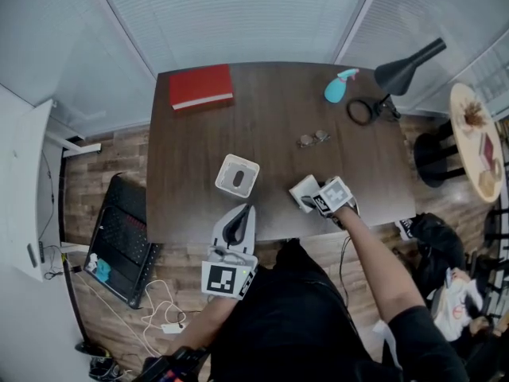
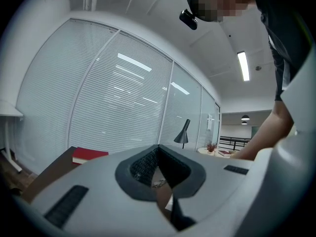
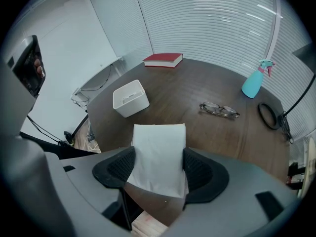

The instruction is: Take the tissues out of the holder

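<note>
The tissues (image 3: 159,142) are already out of the holder (image 1: 237,175). They are held by their sides in the right claw (image 3: 159,164), whose jaws stand wide around them, over the near edge of the tabletop (image 1: 278,110) to the right of the holder, while the left claw (image 1: 248,210) is closed on nothing at the same edge. The step in hand is judged to be the setting down, so the tissues would need to be lowered flat onto bare tabletop and the jaws spread. They are seen as a plain white, soft-looking folded stack.
</note>
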A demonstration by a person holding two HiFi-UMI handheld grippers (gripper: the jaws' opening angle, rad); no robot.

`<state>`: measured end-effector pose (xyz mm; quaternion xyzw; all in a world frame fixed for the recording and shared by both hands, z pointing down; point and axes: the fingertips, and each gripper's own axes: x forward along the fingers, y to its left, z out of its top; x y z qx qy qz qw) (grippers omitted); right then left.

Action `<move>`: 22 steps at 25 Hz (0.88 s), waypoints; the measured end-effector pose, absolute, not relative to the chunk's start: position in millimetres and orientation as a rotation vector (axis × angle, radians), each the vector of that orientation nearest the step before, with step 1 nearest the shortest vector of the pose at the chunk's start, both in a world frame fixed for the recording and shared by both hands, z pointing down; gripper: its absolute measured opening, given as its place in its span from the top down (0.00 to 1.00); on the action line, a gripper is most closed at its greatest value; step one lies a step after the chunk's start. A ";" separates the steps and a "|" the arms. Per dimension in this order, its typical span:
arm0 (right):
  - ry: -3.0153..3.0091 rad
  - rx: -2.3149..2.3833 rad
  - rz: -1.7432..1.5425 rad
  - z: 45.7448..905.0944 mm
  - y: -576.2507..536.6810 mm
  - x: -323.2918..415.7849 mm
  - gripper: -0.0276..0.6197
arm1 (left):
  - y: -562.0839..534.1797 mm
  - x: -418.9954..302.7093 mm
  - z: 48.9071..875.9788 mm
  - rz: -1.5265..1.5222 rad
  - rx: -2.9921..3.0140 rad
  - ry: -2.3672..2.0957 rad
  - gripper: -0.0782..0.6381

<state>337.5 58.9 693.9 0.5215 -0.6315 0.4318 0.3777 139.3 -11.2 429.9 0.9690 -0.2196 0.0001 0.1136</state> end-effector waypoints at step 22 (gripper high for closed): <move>-1.598 1.328 1.145 731.9 78.0 411.6 0.46 | 0.1 220.6 429.3 0.005 2.826 -0.738 0.90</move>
